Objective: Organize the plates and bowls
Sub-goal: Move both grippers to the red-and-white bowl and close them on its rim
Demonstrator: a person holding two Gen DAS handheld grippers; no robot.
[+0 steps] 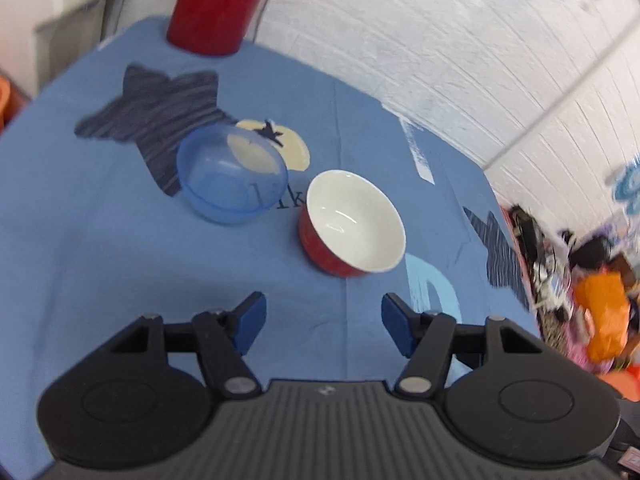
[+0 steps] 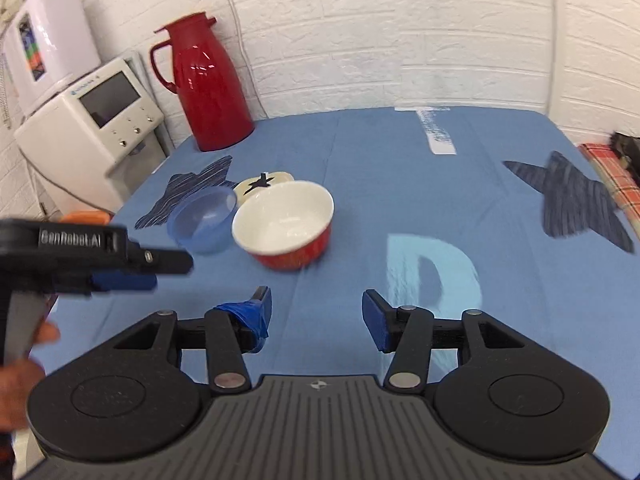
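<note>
Bench [image 2: 400,184] under a blue cloth printed with dark stars and a pale letter. Two bowls sit near its middle, upright, just beside each other; from either wrist view it is hard to say whether the rims touch. Red bowl [image 1: 352,222], white inside, lies to the right; blue bowl [image 1: 230,172], clear plastic, lies to the left over a cream patch and part of a star. Both look empty. Left gripper [image 1: 323,322] hovers short of the bowls, fingers spread wide, nothing between them; blue pads face each other across bare cloth. Right gripper [image 2: 316,316] likewise wide apart and holding nothing, aimed at the red bowl from the near side; its left pad is wrapped in crumpled blue tape. In the right wrist view the left gripper shows side-on at the left edge, a hand [image 2: 24,364] on its grip, blurred. Red jug [image 2: 208,84] stands at the bench's far left corner by a white brick wall. A white appliance [image 2: 96,128] with a screen stands off the bench, left.
</note>
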